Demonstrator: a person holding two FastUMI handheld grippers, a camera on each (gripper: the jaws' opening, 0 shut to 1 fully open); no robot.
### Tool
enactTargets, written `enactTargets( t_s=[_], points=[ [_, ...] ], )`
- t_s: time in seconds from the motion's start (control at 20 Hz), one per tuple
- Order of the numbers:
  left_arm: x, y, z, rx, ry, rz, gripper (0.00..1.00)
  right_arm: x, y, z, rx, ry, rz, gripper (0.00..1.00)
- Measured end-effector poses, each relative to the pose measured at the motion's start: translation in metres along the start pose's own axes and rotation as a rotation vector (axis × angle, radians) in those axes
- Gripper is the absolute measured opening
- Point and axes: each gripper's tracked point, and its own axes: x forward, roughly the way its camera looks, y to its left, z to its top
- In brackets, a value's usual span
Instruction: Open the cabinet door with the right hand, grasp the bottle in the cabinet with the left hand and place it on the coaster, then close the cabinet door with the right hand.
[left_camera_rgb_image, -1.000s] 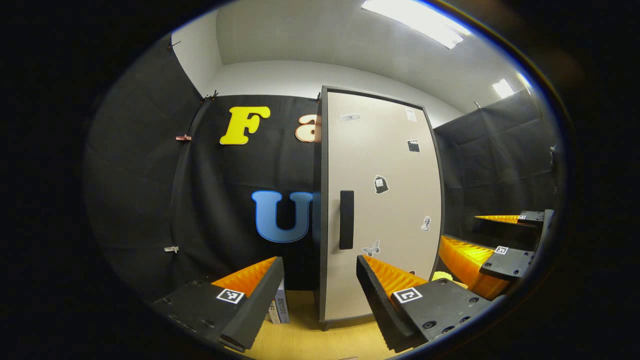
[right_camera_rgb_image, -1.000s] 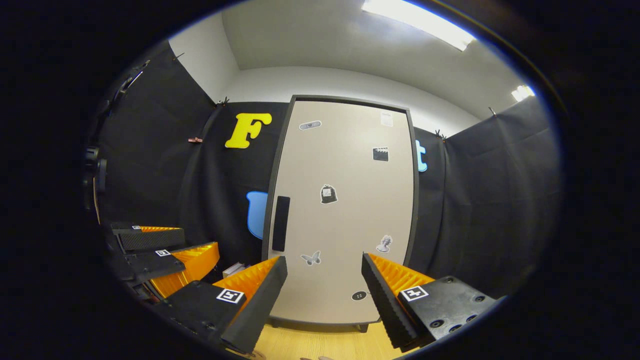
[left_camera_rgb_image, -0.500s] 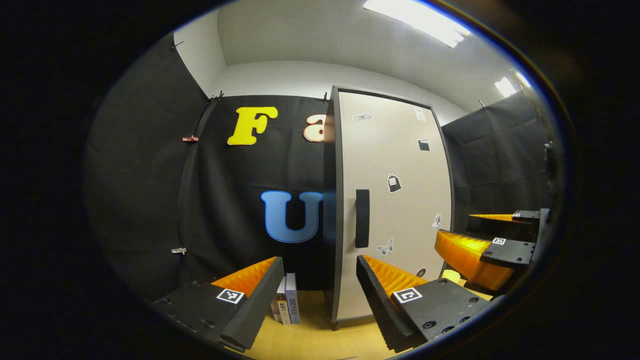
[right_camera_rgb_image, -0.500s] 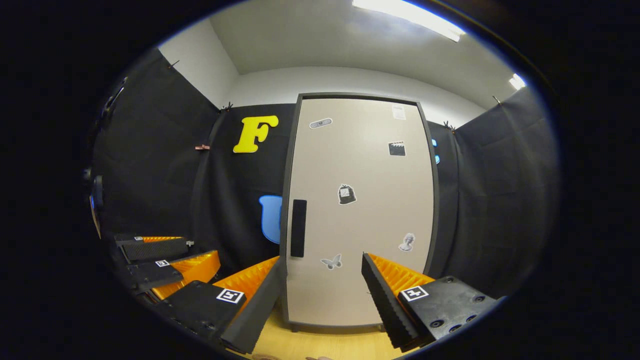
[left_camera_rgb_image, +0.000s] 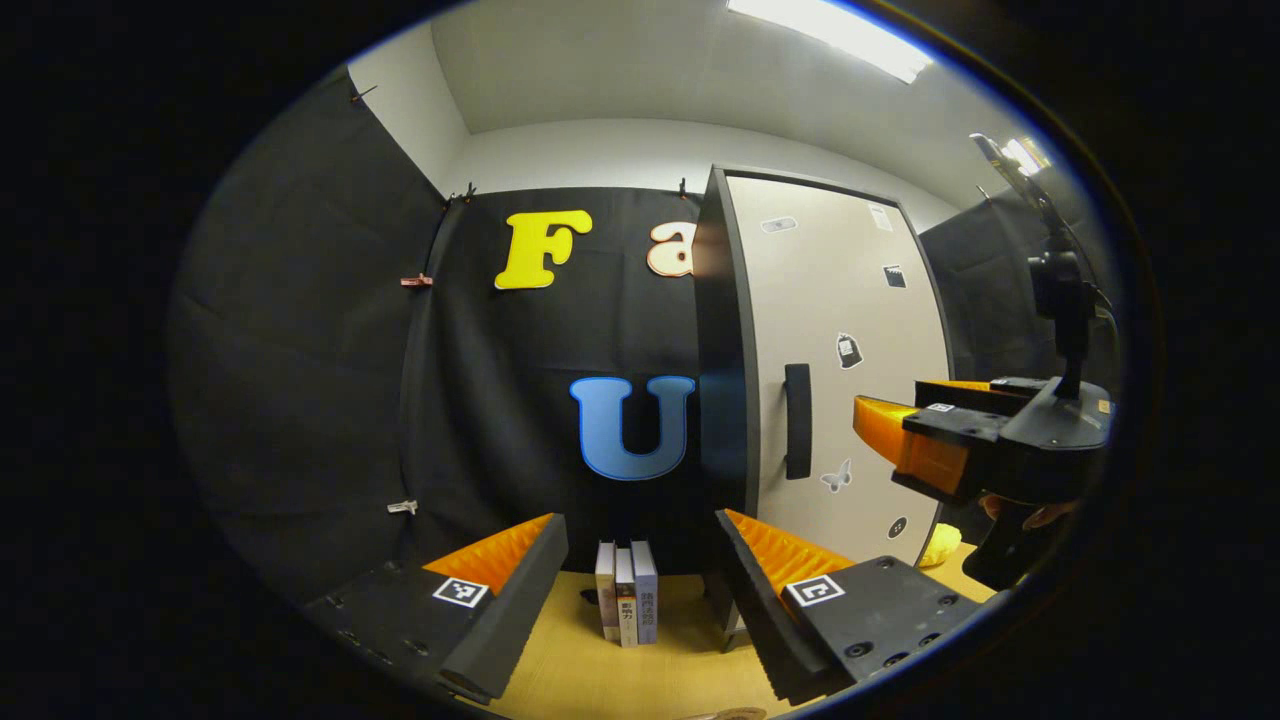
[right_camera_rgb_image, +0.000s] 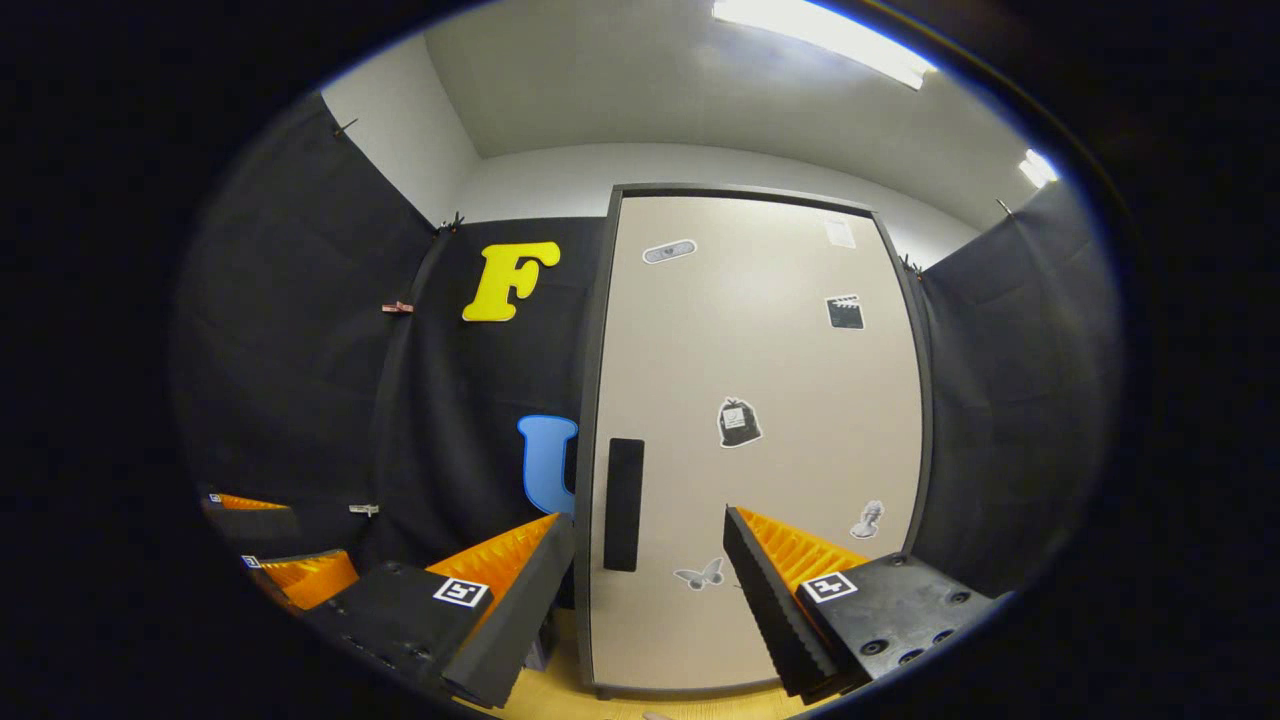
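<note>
Left gripper view looks along the left gripper (left_camera_rgb_image: 640, 575), whose fingers are spread wide with nothing between them, held above a pale wooden table (left_camera_rgb_image: 590, 680). Ahead and to the right stands the cabinet (left_camera_rgb_image: 722, 400), seen at an angle so that its dark side panel and its beige cabinet door (left_camera_rgb_image: 850, 300) both show; the door is closed, with a dark vertical handle (left_camera_rgb_image: 797, 421) near its left edge and several small stickers across its face. Three books (left_camera_rgb_image: 626, 604) stand upright on the table just left of the cabinet's foot. At the right of this view the right gripper (left_camera_rgb_image: 905, 425) hangs in front of the door at about handle height, apart from the handle, held from below by a hand (left_camera_rgb_image: 1030, 512); a small yellow object (left_camera_rgb_image: 940, 547) lies on the table under it. Right gripper view faces the cabinet door (right_camera_rgb_image: 760, 450) almost square on, its handle (right_camera_rgb_image: 624, 504) just above the left finger; the right gripper (right_camera_rgb_image: 648, 590) has its fingers spread apart and empty. The left gripper (right_camera_rgb_image: 285, 555) shows at the lower left there, fingers parted. The bottle cannot be seen behind the closed door.
</note>
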Motion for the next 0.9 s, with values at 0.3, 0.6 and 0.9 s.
enactTargets(
  t_s=[0.3,0.6,0.9],
  points=[
    [-0.001,0.028,-0.014,-0.027,0.033,0.032,0.92,0.047,0.011,-0.018,0.014,0.032,-0.027,0.97],
    [-0.002,0.053,-0.031,-0.047,0.076,0.069,0.92,0.086,0.008,-0.028,0.001,0.034,-0.062,0.94],
    [-0.003,0.077,-0.038,-0.029,0.094,0.115,0.92,0.11,0.011,-0.057,-0.015,0.102,-0.069,0.76]
  ],
)
